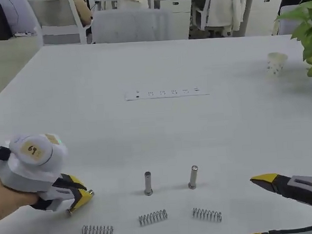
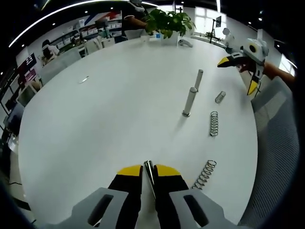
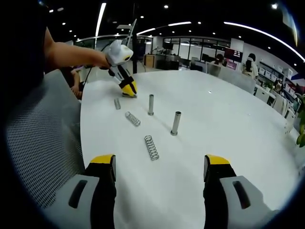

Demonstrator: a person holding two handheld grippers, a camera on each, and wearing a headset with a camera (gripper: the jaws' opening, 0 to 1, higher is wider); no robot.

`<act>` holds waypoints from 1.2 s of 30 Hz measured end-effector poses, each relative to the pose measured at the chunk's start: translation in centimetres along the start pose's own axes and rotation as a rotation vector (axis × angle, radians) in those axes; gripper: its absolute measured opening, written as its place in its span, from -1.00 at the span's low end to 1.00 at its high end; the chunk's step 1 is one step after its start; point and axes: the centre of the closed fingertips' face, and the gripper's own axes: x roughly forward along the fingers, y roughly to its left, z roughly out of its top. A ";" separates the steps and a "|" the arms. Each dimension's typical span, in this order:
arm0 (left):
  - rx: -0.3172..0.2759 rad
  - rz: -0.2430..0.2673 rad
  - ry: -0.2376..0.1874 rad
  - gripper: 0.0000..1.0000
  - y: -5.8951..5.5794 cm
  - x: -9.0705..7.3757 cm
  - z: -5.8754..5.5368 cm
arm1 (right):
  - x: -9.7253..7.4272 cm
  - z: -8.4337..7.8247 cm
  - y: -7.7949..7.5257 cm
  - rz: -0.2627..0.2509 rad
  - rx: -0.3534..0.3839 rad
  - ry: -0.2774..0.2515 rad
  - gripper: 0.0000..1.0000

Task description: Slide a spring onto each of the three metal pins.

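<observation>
Two metal pins stand upright on the white table: a left pin and a right pin. In front of them lie three springs in a row: left, middle and right. My left gripper rests low at the table's left, shut on a third metal pin that lies along its jaws, close to the left spring. My right gripper stands open with nothing in it, right of the right spring, and it appears in the head view.
A white power strip lies across the table's middle. A paper cup and a green plant are at the far right. Chairs and desks stand beyond the table's far edge.
</observation>
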 end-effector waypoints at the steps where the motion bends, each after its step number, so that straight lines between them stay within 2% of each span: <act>1: 0.000 -0.001 0.007 -1.00 0.0 0.1 0.0 | 0.0 0.0 0.0 -0.001 -0.003 0.001 0.51; 12: 0.000 -0.011 0.069 -1.00 0.4 0.6 -0.1 | -0.2 -0.2 0.0 -0.008 -0.004 0.004 0.51; 20: 0.015 -0.012 0.113 -1.00 0.2 1.1 -0.5 | -0.1 -0.3 0.1 -0.010 -0.001 0.004 0.51; 30: 0.009 -0.013 0.127 -1.00 0.1 1.1 -0.5 | -0.1 -0.4 0.2 -0.007 0.000 0.006 0.51; 36: 0.004 -0.010 0.121 -1.00 0.0 1.1 -0.3 | -0.1 -0.2 0.2 -0.009 -0.001 0.000 0.50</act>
